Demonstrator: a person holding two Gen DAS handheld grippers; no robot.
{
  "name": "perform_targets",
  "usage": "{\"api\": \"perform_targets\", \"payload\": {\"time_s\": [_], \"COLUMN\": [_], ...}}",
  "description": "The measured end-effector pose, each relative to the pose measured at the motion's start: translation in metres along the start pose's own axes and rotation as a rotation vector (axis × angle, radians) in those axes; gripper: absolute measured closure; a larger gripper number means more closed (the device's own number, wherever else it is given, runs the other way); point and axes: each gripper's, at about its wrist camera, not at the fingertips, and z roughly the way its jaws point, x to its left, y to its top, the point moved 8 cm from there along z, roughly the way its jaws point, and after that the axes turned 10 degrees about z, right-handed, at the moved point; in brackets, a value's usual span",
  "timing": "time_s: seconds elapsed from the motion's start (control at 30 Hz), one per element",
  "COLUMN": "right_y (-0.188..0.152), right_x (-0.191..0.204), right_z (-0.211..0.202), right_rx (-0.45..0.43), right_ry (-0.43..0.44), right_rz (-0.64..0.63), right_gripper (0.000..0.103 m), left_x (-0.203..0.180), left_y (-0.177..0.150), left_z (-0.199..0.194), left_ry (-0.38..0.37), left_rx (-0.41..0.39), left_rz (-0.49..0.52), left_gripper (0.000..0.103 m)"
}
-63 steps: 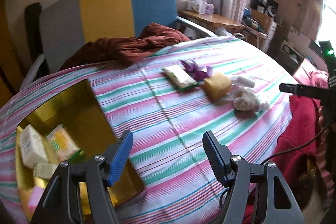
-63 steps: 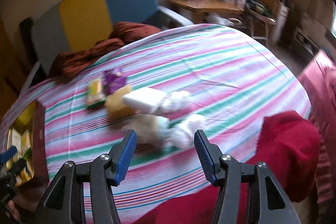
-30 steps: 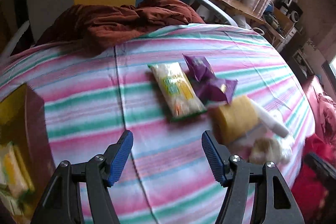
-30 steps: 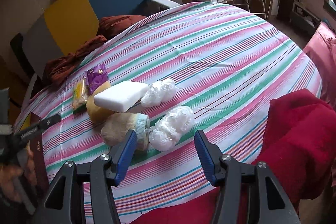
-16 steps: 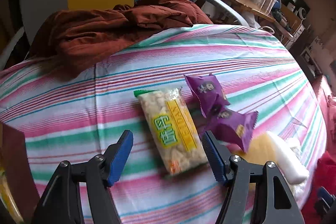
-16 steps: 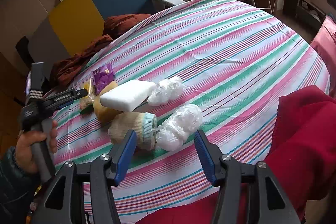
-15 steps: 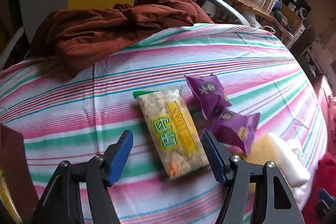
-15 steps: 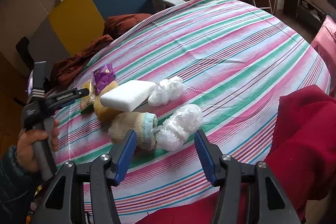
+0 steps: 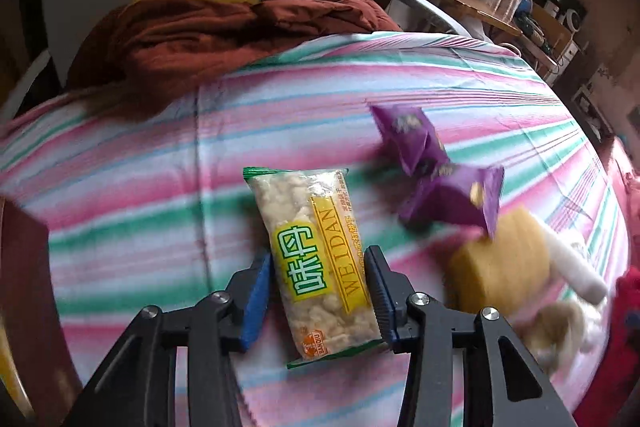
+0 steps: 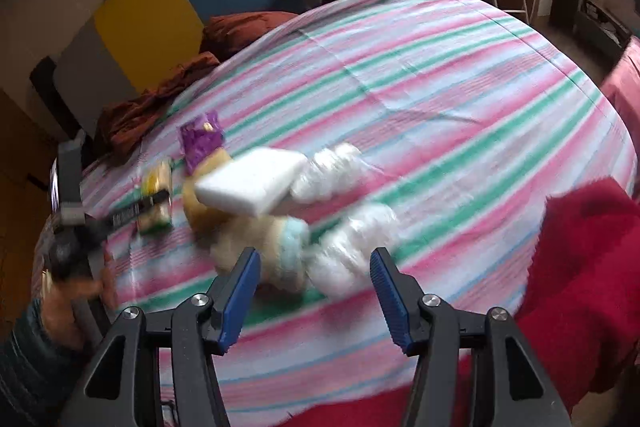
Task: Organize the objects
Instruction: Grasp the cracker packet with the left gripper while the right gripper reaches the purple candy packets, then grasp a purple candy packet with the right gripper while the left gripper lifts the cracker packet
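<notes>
— Where's the snack packet?
— My left tongs (image 9: 318,293) have just been closing around the snack packet (image 9: 316,259); it lies flat on the striped desk (image 9: 140,163) between both pads, apparently touching them.
— And the other side?
— My right tongs (image 10: 314,293) hang spread above the cream glove (image 10: 260,239) and plastic wad (image 10: 352,247), gripping nothing

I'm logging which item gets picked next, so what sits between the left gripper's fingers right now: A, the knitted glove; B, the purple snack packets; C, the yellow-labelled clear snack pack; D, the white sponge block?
C: the left gripper has its blue pads on either side of the yellow-labelled clear snack pack, its jaws having just been closing; the purple snack packets lie off to the side.
</notes>
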Motion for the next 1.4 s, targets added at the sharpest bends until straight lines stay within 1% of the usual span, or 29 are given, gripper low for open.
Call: {"api": "perform_targets", "payload": {"time_s": [0.1, 0.27, 0.37, 0.4, 0.5, 0.53, 0.63, 0.73, 0.9, 0.97, 1.0, 1.03, 1.07, 1.13, 1.17, 1.2, 1.23, 1.4], "right_y": [0.012, 0.036, 0.055, 0.063, 0.078, 0.082, 0.089, 0.090, 0.085, 0.083, 0.080, 0.081, 0.080, 0.076, 0.075, 0.074, 0.072, 0.064], "right_x": [0.026, 0.089, 0.122, 0.134, 0.156, 0.164, 0.169, 0.171, 0.176, 0.175, 0.174, 0.174, 0.175, 0.178, 0.178, 0.178, 0.180, 0.182], "right_z": [0.008, 0.030, 0.048, 0.057, 0.085, 0.098, 0.129, 0.150, 0.182, 0.192, 0.195, 0.195, 0.193, 0.186, 0.180, 0.174, 0.164, 0.124], "right_rx": [0.028, 0.085, 0.101, 0.105, 0.107, 0.120, 0.152, 0.183, 0.237, 0.239, 0.239, 0.214, 0.200, 0.202, 0.179, 0.165, 0.149, 0.070], "right_ry": [0.062, 0.192, 0.238, 0.238, 0.192, 0.175, 0.121, 0.098, 0.031, 0.002, -0.029, -0.069, -0.074, -0.034, -0.036, -0.028, -0.005, 0.052], "right_rz": [-0.014, -0.049, -0.046, -0.060, -0.124, -0.161, -0.187, -0.197, -0.233, -0.247, -0.274, -0.302, -0.319, -0.325, -0.339, -0.345, -0.350, -0.381], "right_gripper": [0.045, 0.045, 0.045, 0.045, 0.044, 0.039, 0.037, 0.034, 0.033, 0.036, 0.050, 0.054, 0.055, 0.056, 0.056, 0.060, 0.060, 0.060], "left_x": [0.001, 0.001, 0.000, 0.000, -0.001, -0.001, 0.001, 0.003, 0.004, 0.003, 0.003, 0.004, 0.004, 0.003, 0.002, 0.002, 0.002, 0.004], "left_y": [-0.015, -0.036, -0.045, -0.049, -0.055, -0.057, -0.059, -0.059, -0.060, -0.060, -0.061, -0.061, -0.061, -0.062, -0.062, -0.062, -0.062, -0.059], "left_z": [-0.009, -0.022, -0.028, -0.030, -0.034, -0.035, -0.035, -0.035, -0.035, -0.035, -0.036, -0.036, -0.036, -0.036, -0.036, -0.036, -0.036, -0.037], "left_ry": [-0.001, -0.008, -0.015, -0.020, -0.033, -0.034, -0.037, -0.045, -0.053, -0.052, -0.052, -0.054, -0.054, -0.048, -0.045, -0.043, -0.044, -0.050], "left_rx": [0.002, 0.006, -0.002, -0.004, -0.009, -0.012, -0.020, -0.024, -0.034, -0.037, -0.039, -0.042, -0.045, -0.055, -0.059, -0.063, -0.065, -0.065], "left_rz": [-0.014, -0.040, -0.046, -0.045, -0.053, -0.053, -0.054, -0.057, -0.058, -0.055, -0.055, -0.055, -0.053, -0.042, -0.039, -0.038, -0.040, -0.044], "left_gripper": [0.057, 0.057, 0.057, 0.057, 0.057, 0.057, 0.057, 0.057, 0.057, 0.057, 0.057, 0.057, 0.057, 0.057, 0.057, 0.057, 0.058, 0.060]}}
